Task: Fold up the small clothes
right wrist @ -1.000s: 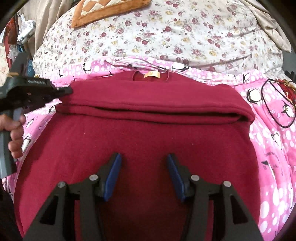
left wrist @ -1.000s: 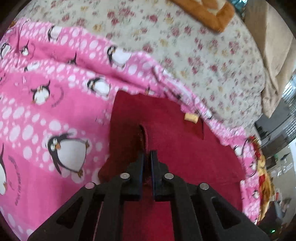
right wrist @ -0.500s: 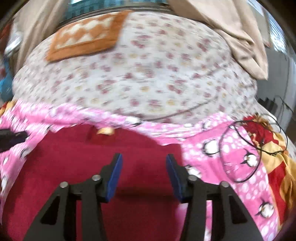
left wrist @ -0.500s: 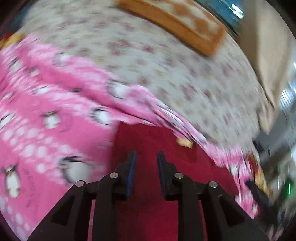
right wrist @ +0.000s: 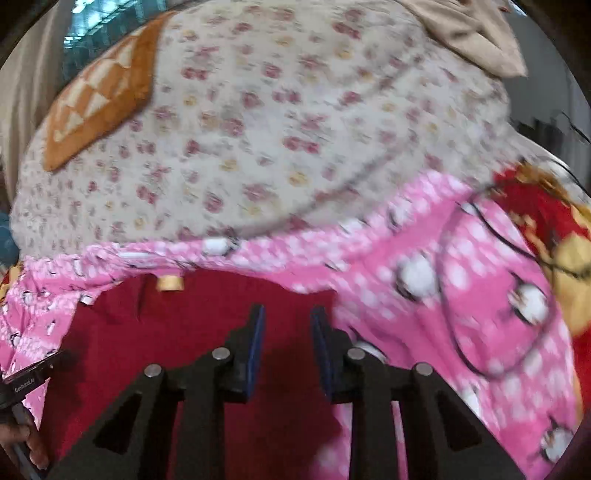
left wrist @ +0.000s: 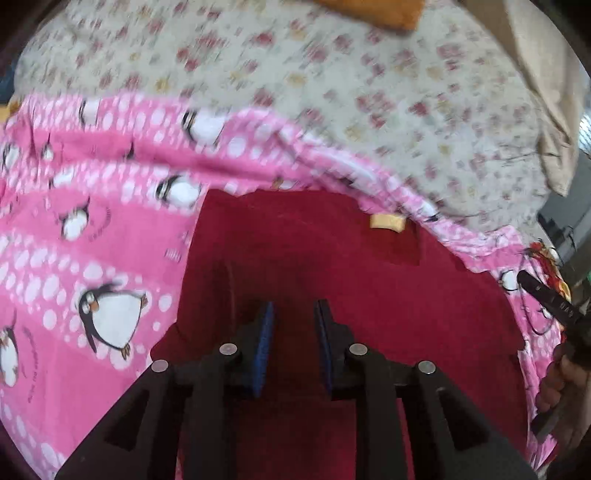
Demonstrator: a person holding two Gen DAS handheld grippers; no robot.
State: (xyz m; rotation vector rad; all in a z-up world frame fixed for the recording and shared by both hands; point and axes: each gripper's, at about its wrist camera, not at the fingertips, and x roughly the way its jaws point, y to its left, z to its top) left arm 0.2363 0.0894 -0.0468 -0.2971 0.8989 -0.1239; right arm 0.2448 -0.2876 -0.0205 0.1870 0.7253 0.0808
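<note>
A dark red garment point(left wrist: 351, 280) lies folded on a pink penguin-print blanket point(left wrist: 92, 229), its tan neck label point(left wrist: 387, 222) at the far edge. My left gripper point(left wrist: 293, 317) is open and empty over the garment's left part. In the right wrist view the same red garment point(right wrist: 177, 332) fills the lower left, with its label point(right wrist: 170, 283) at the far edge. My right gripper point(right wrist: 286, 321) is open and empty over the garment's right edge. Each gripper shows at the other view's border, the right one in the left wrist view point(left wrist: 546, 299), the left one in the right wrist view point(right wrist: 26, 380).
Behind the blanket lies a floral bedspread point(right wrist: 277, 129) with an orange checkered cushion point(right wrist: 99, 99) on it. A beige cloth point(right wrist: 476, 33) hangs at the far right. A red and yellow print cloth point(right wrist: 554, 229) and a thin black cord point(right wrist: 461, 332) lie on the right.
My left gripper has opened and let go of the garment's fold. Both grippers have moved toward the garment's far edge. The right gripper's jaws have narrowed but stay open.
</note>
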